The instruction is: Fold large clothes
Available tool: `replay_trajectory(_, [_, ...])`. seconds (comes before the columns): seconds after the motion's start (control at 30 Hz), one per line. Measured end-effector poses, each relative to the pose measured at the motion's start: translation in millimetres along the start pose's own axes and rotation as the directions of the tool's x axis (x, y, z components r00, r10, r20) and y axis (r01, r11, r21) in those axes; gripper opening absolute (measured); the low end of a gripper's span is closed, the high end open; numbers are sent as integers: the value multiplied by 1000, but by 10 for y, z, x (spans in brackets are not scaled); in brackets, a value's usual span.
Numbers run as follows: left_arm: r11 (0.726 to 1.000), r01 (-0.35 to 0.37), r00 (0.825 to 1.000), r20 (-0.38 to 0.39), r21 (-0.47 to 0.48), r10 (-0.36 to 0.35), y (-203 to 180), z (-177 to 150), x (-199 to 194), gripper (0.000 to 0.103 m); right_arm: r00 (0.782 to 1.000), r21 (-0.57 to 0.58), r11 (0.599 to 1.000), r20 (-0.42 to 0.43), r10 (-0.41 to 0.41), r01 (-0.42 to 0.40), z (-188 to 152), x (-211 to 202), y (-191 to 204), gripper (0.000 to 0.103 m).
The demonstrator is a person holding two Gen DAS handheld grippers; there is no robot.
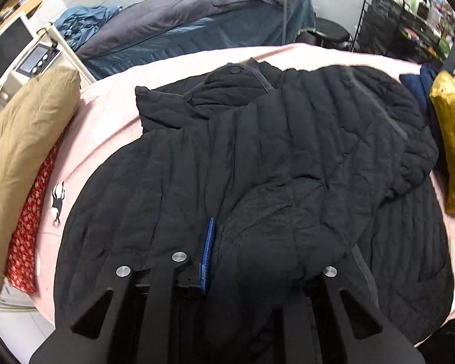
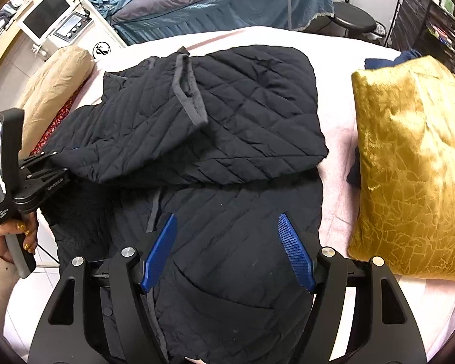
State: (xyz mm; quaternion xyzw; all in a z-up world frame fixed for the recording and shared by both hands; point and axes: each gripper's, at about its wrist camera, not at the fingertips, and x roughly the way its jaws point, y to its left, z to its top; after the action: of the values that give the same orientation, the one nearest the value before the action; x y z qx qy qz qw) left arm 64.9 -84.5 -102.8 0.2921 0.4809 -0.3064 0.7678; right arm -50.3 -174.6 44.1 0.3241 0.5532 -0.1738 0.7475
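Observation:
A black quilted jacket [image 1: 257, 157] lies spread on the pink bed cover [image 1: 112, 115], one part folded over the rest [image 2: 197, 121]. In the left wrist view the jacket's cloth bulges up between my left gripper's [image 1: 251, 261] fingers; one blue pad [image 1: 207, 251] shows, the other is hidden under cloth. My right gripper [image 2: 227, 251] is open, its blue pads [image 2: 160, 251] wide apart just above the jacket's near part [image 2: 227, 273]. The left gripper's body [image 2: 24, 182], held by a hand, shows at the left of the right wrist view at the jacket's edge.
A tan pillow [image 1: 24, 151] over a red patterned cloth [image 1: 30, 227] lies at the left. A gold cushion [image 2: 409, 166] with dark blue clothing [image 2: 388, 57] behind it lies at the right. Beyond are a blue-covered bed [image 1: 197, 27], a black stool [image 2: 355, 21] and a wire rack [image 1: 409, 21].

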Motion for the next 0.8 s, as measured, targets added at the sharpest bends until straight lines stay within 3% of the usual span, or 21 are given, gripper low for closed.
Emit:
replay_trajectory(0.1, [1000, 20, 1000, 0, -15, -20, 101, -57, -84, 17, 1000, -1, 1000, -13, 13, -13, 30, 49, -31, 69])
replay_trajectory(0.3, [982, 154, 988, 33, -106, -151, 291, -103, -451, 19, 997, -38, 996, -22, 78, -79, 271, 151, 71, 69])
replay_trajectory(0.4, [973, 185, 982, 55, -137, -179, 403, -136, -542, 21, 994, -22, 993, -22, 111, -112, 445, 225, 118, 69])
replay_trajectory(0.57, [997, 82, 995, -55, -9, -83, 241, -118, -242, 28, 986, -11, 987, -41, 159, -160, 652, 359, 234, 69])
replay_trajectory(0.63, [999, 34, 998, -57, 34, -32, 98, -123, -176, 30, 979, 17, 981, -65, 195, -194, 705, 451, 247, 69])
replay_trajectory(0.8, [981, -47, 999, -12, 186, 50, -223, -242, -265, 73, 954, 149, 947, -56, 295, -284, 782, 603, 141, 69])
